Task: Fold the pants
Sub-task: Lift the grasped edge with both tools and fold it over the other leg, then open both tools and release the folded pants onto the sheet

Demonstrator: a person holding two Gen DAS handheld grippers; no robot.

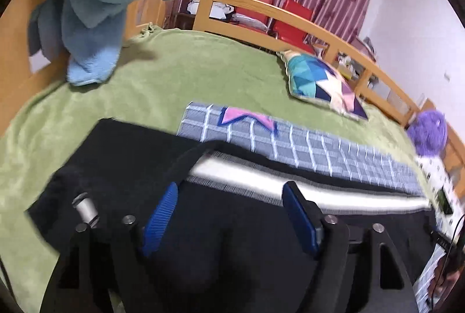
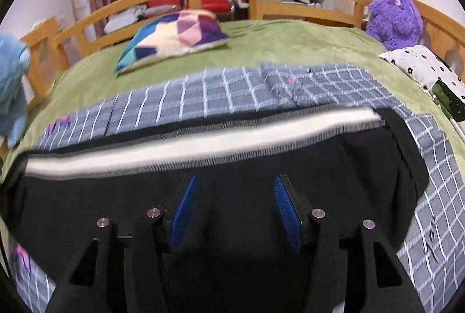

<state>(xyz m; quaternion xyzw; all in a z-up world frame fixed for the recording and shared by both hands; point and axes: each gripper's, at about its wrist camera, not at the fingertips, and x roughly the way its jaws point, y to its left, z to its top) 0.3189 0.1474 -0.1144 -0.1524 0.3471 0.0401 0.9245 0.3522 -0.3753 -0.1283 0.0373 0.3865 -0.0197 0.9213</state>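
Black, soft and limp, the pants (image 2: 232, 167) lay flat on the green bed cover (image 1: 174, 74), a white side stripe (image 2: 203, 144) along their far edge; they would likely sag and slip unless pinched at hem or waistband. Left gripper (image 1: 229, 214) and right gripper (image 2: 235, 205) hovered above, jaws apart, holding nothing. Beyond the pants lay a checked cloth (image 2: 218, 97), then a pillow (image 2: 174, 33); the near side looked free.
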